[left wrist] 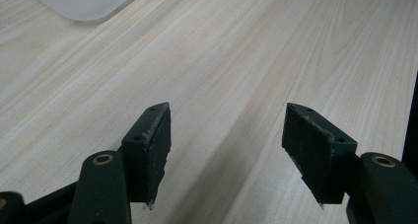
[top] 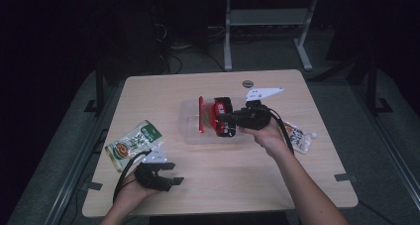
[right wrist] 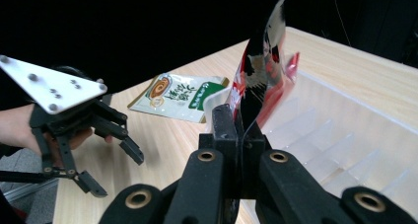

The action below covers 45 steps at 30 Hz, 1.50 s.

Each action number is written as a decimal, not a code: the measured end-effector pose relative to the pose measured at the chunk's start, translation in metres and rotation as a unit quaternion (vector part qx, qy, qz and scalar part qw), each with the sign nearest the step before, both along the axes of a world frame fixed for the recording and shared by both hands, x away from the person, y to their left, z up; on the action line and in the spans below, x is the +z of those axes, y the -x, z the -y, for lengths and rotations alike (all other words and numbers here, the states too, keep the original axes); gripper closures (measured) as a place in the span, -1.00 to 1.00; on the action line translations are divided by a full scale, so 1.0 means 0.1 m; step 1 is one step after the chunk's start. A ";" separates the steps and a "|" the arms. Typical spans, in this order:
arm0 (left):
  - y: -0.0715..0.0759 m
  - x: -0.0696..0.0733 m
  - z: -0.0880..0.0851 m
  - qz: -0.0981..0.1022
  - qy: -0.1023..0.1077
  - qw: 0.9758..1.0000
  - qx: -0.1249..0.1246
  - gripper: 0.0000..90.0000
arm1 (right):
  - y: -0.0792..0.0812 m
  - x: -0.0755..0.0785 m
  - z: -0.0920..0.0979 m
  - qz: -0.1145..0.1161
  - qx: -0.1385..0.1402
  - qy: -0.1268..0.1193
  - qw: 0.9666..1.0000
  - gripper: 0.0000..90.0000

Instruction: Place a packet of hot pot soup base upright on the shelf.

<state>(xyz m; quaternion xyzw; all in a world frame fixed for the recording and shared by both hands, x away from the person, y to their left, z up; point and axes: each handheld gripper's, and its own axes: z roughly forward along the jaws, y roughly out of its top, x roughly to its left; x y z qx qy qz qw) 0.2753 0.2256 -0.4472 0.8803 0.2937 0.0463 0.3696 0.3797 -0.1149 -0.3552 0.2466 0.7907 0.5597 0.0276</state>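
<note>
High view: the person's right forearm reaches forward and up from the bottom edge, the hand wrapped round the right gripper (top: 229, 120), which is turned sideways to point left over a clear plastic tray (top: 190, 131) at the middle of the bench (top: 257, 185). Its fingers are clenched on a glossy red and black packet (top: 221, 117), held above the tray. A second red packet (top: 202, 114) stands on edge inside the tray, just to the left. The left hand (top: 130, 185) rests low at the near left of the bench, palm up under the left gripper (top: 173, 173), which points right.

The bench top is pale wood grain with rounded corners. The tray is translucent, shallow and ribbed into narrow slots, as the right gripper view shows (right wrist: 345, 135). A flat green and cream pouch (top: 131, 144) lies on the bench just beyond the left gripper; another small pouch with a spout (top: 300, 137) lies right of the right hand.

In the right gripper view, the black fingers (right wrist: 224, 130) press flat together on the lower edge of the shiny, crinkled packet (right wrist: 261, 71), which stands up from them. In the left gripper view, the rough black pads (left wrist: 160, 140) stand wide apart, released, holding nothing, above bare bench (left wrist: 222, 61).
</note>
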 end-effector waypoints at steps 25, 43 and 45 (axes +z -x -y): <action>0.00 -0.02 0.01 0.001 -0.003 1.000 -0.005 -0.22 | -0.13 -0.23 -0.15 -0.015 -0.009 0.019 1.000 1.00; 0.03 -0.04 0.07 0.002 -0.005 1.000 -0.020 -0.22 | -0.36 -0.31 -0.44 -0.025 -0.008 0.070 0.997 0.99; 0.03 -0.04 0.07 0.000 -0.005 1.000 -0.020 -0.22 | -0.36 -0.32 -0.46 -0.027 -0.008 0.073 0.997 0.99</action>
